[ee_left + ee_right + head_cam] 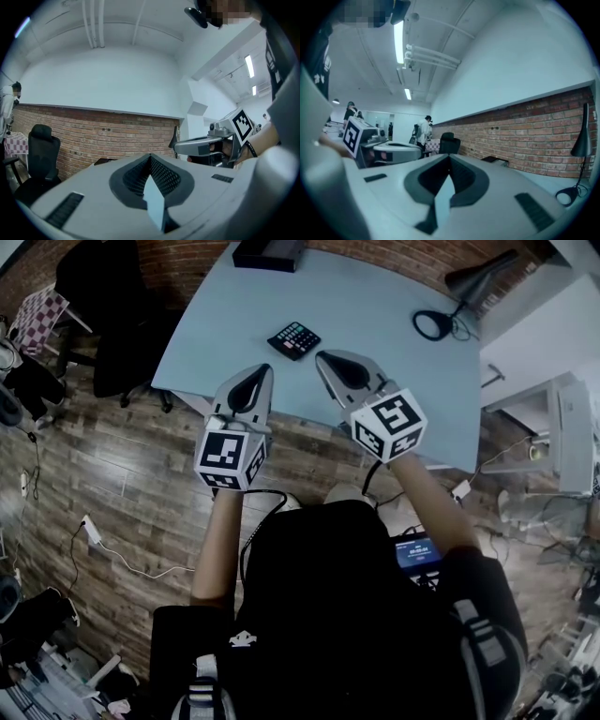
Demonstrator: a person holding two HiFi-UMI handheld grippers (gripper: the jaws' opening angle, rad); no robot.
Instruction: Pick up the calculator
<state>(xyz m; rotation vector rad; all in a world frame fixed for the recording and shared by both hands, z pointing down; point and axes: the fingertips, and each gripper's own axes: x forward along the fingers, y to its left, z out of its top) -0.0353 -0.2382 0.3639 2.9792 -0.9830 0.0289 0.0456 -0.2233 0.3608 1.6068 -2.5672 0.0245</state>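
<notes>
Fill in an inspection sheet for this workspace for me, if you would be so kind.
Surface: light blue table, few things on it.
Job's things: calculator lies flat near the table's middle, untouched.
Clutter: black box at the far edge; desk lamp at the right.
Grippers: left gripper and right gripper, fingers shut and empty, over the near edge, short of the calculator.
Cables: lamp cord on the table; white power strip with its cord on the floor.
Surroundings: wooden floor, brick wall, black office chair.
</notes>
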